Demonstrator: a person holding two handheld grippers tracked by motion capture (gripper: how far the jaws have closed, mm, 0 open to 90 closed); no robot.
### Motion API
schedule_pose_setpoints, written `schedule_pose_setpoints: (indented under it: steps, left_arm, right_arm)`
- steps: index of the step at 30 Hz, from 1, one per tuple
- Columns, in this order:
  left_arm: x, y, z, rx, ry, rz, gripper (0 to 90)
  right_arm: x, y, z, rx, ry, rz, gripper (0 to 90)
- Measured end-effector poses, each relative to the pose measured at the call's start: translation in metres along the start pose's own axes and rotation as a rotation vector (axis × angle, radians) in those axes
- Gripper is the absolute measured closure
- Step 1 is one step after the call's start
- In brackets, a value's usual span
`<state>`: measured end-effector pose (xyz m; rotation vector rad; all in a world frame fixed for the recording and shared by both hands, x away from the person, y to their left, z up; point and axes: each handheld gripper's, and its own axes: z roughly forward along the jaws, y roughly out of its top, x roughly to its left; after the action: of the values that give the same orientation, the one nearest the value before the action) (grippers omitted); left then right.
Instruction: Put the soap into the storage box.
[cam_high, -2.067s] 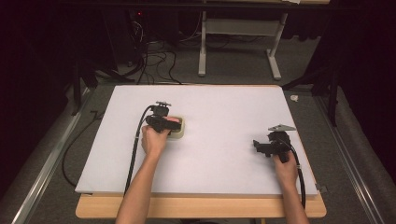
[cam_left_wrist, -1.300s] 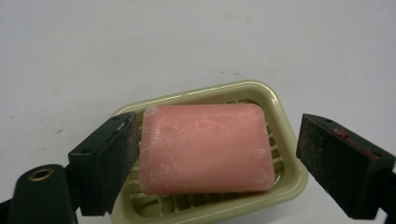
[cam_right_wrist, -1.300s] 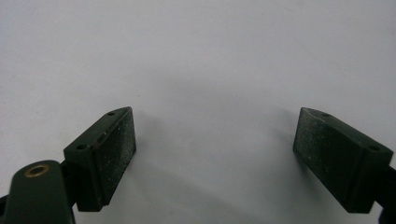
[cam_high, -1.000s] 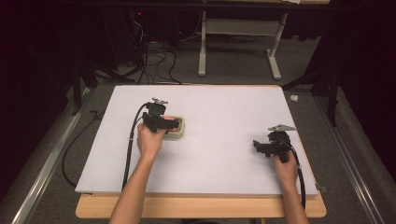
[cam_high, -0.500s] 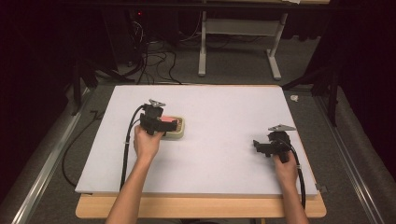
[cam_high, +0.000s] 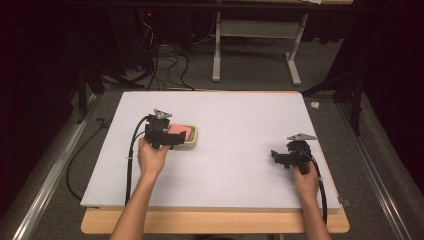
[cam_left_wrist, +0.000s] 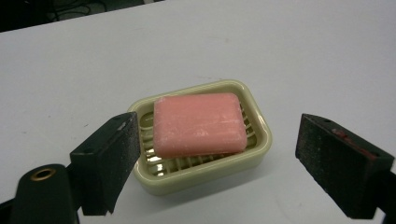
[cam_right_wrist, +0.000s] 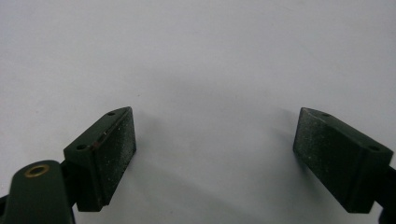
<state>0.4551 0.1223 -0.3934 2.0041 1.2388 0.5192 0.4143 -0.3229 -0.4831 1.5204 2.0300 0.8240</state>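
Left gripper view: left gripper (cam_left_wrist: 210, 158) gapes wide before the pink soap (cam_left_wrist: 200, 123) in its dish (cam_left_wrist: 205, 172) — right gripper (cam_right_wrist: 215, 158) likewise spread, gripping nothing.

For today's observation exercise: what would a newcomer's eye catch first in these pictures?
The pink soap lying in its cream dish, left of centre on the white table. The left gripper stands over it with its jaws wide open; the right gripper waits open near the right edge.

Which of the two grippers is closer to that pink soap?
The left gripper. Its open jaws sit right at the soap dish holding the pink soap. The right gripper rests far across the table, open over bare surface.
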Motion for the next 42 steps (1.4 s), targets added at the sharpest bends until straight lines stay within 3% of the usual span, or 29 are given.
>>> schedule_pose_setpoints:
  steps: [29,34,42]
  left_arm:
    - [0.010,-0.028,-0.032,-0.044,-0.024,-0.031,15.0]
    - [0.011,-0.032,-0.039,-0.059,-0.076,-0.057,15.0]
    - [0.009,-0.040,-0.044,-0.065,-0.098,-0.055,15.1]
  right_arm:
    - [0.000,0.000,0.000,-0.001,0.000,0.000,13.6]
    - [0.000,0.000,0.000,0.000,0.000,0.000,13.7]
    - [0.000,0.000,0.000,0.000,0.000,0.000,13.7]
